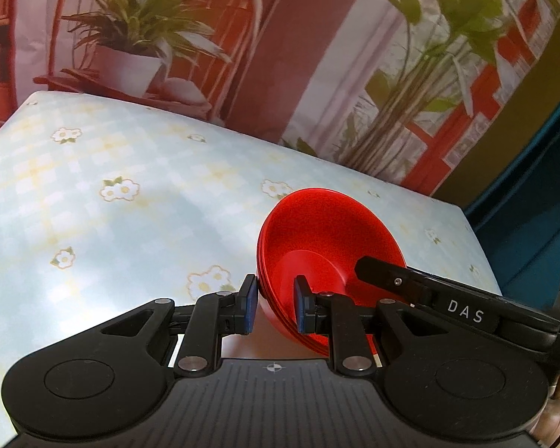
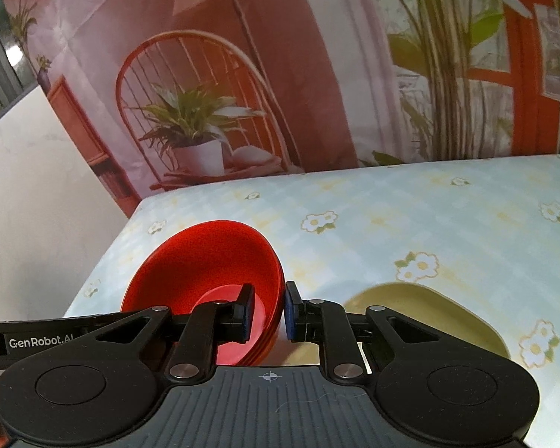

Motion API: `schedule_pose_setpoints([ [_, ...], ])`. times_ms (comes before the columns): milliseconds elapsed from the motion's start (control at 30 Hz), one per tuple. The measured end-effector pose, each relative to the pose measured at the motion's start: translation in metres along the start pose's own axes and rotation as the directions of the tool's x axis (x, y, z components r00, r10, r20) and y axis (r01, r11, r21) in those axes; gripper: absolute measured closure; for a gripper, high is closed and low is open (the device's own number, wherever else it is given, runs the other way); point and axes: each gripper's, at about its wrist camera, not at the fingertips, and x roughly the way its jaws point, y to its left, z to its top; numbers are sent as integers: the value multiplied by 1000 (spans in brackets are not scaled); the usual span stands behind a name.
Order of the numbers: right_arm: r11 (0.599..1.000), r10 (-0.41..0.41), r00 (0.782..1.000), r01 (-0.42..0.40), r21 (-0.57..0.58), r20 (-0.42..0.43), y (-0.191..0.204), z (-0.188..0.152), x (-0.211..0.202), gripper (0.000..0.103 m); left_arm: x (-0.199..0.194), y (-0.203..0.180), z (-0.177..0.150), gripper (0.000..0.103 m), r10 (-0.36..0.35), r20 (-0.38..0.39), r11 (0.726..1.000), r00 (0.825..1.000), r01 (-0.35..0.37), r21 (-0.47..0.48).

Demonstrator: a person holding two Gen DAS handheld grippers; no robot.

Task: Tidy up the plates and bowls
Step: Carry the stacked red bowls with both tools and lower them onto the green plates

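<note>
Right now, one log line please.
left gripper: shut on red bowls | right gripper: shut on opposite rim | green plate: on table

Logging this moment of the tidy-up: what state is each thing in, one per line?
Stack of red bowls: nested, tilted, gripped at opposite rims by both tongs.
Left tongs: shut on the stack's rim.
Right tongs: shut on the stack's rim.
Olive-green plate: lying flat on the tablecloth, untouched.

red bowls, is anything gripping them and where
Both grippers hold the stack of red bowls by its rim wall: left gripper on one side, right gripper on the opposite side, one finger inside, one outside.
</note>
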Motion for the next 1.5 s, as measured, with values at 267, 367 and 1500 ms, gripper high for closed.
schedule_pose_setpoints([
  [267, 998, -15, 999, 13, 62, 33, -30, -10, -25, 86, 11, -27, -4, 82, -39, -46, 998, 998, 41, 54],
  [367, 996, -31, 998, 27, 81, 47, -41, -11, -33, 86, 18, -38, -5, 82, -49, -64, 996, 997, 54, 78],
  [1500, 978, -126, 992, 120, 173, 23, -99, -36, -36, 86, 65, -71, -21, 82, -57, -185, 983, 981, 87, 161],
])
